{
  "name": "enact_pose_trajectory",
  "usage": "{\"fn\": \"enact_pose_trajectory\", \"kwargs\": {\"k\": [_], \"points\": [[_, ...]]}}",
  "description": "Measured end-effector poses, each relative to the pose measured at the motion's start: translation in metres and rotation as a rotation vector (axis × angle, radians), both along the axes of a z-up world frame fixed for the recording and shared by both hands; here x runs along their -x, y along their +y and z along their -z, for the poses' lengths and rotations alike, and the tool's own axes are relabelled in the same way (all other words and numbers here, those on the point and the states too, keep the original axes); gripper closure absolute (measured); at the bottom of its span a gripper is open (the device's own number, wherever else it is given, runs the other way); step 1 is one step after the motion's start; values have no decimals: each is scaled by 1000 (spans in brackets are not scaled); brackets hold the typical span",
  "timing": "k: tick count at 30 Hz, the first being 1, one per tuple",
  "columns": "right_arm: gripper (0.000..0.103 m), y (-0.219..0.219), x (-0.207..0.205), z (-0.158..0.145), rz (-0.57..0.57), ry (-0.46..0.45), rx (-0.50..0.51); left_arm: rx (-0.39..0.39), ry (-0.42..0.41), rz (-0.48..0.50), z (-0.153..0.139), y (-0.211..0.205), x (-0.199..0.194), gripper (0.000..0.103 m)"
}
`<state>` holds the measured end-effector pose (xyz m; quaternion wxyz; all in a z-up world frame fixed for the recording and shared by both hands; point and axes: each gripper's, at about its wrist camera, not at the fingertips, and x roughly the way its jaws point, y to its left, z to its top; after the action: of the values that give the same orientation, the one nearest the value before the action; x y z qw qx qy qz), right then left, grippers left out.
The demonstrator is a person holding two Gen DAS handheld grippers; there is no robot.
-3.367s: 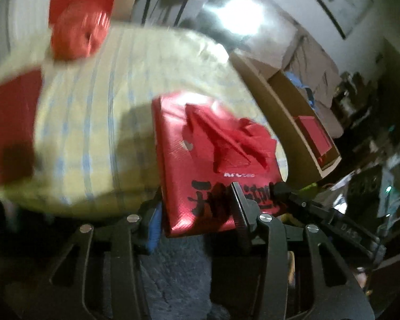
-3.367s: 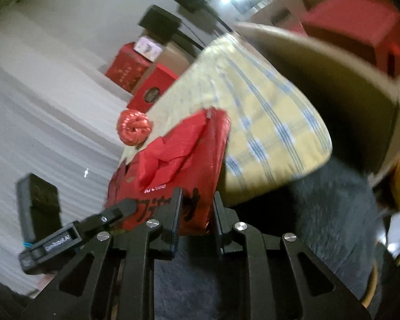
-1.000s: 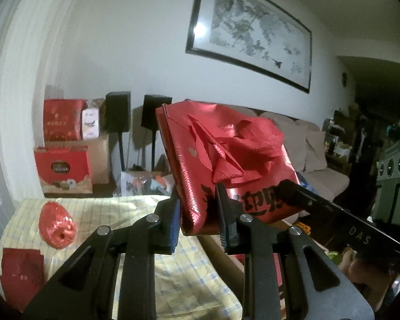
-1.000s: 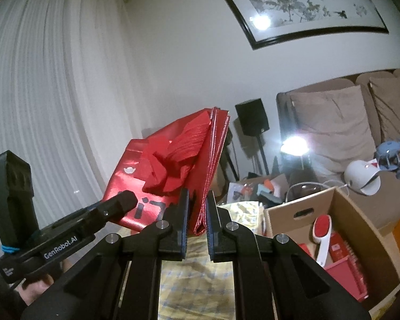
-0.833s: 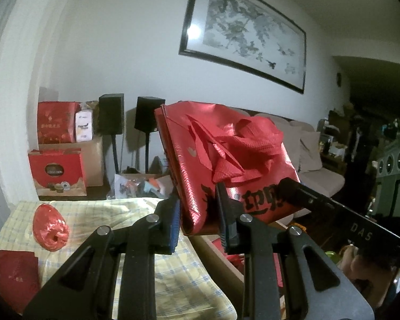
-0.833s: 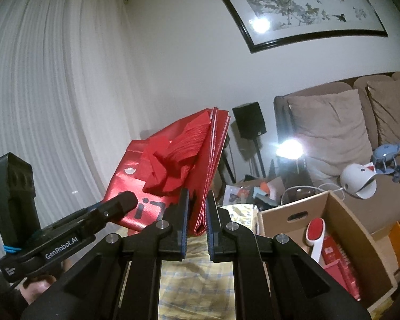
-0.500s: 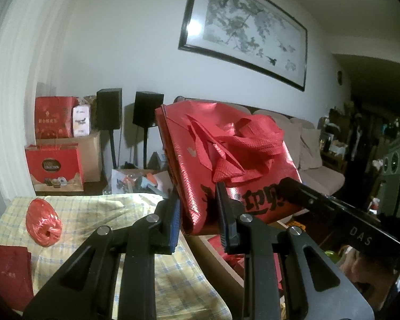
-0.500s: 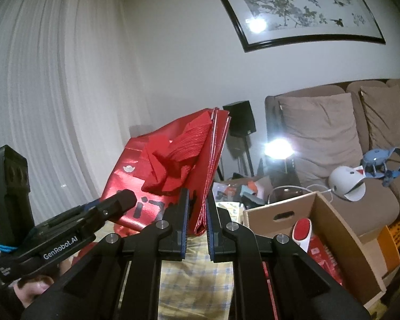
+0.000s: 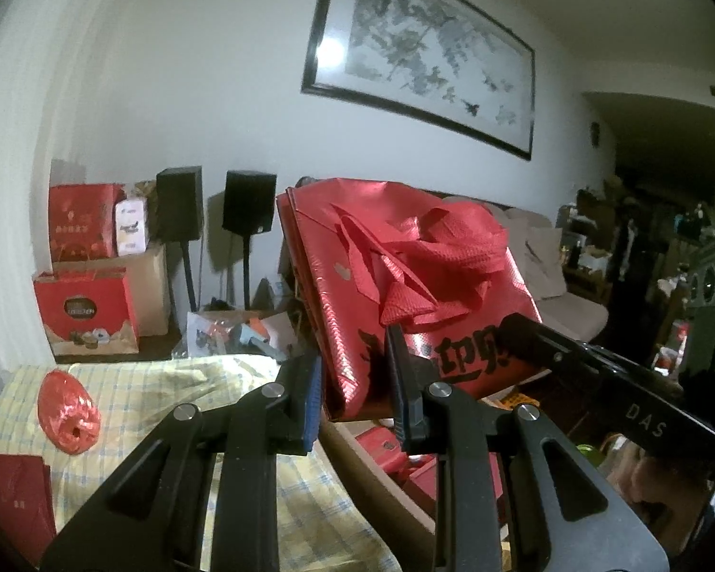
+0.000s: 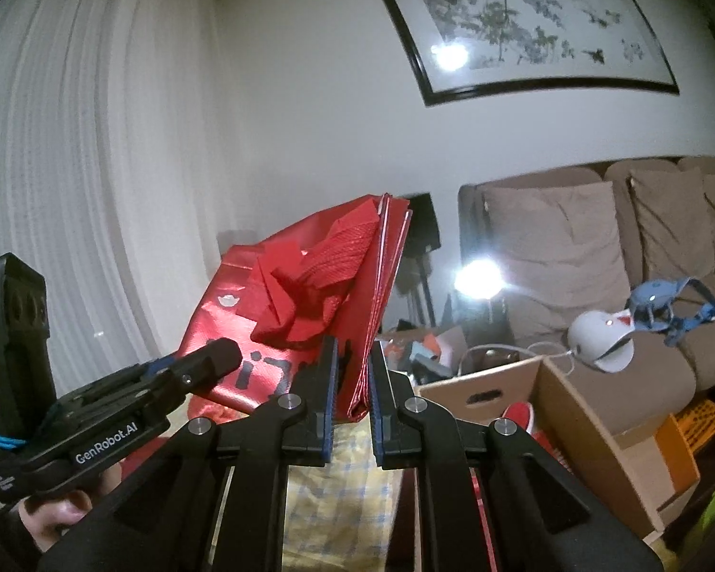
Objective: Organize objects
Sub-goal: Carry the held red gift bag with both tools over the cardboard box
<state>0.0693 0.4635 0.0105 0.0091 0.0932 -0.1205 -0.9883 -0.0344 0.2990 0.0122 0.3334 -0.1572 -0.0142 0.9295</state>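
Above the checked tabletop (image 9: pixel 176 391) and the cardboard box (image 10: pixel 591 424), a folded red bag (image 9: pixel 405 295) hangs clamped at its lower corners by the left hand-held gripper (image 9: pixel 357 381) and right hand-held gripper (image 10: pixel 352 381).

Both views are dim and grainy, lit by warm indoor light. The framed picture (image 10: pixel 524 24) on the wall carries a round white glare spot on its glass, and below it, beside the sofa (image 10: pixel 596 257), a lamp (image 10: pixel 476 281) flares into a blown-out blob. The room to the picture's right sinks into darkness. Fisheye bending curves the walls, and the corners go black. Edges look soft.
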Motion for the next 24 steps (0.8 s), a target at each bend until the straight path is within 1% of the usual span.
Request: {"fn": "enact_pose_trajectory", "kwargs": {"k": [3,8,13,19,24], "points": [[92,4,-4,-4,22,11,-11,1,18,14,-4,7,-2,81],[92,17,-5,-2,49,10,-9,-2,19,26,-2,20,-3,81],[92,31,-6,3,80,15,4,17,27,42,-3,36,-2,81],[92,36,-10,2,132,12,-34,57,64,63,-3,56,-5,81],[92,43,-10,4,157,16,-44,80,85,75,-4,68,-6,81]]}}
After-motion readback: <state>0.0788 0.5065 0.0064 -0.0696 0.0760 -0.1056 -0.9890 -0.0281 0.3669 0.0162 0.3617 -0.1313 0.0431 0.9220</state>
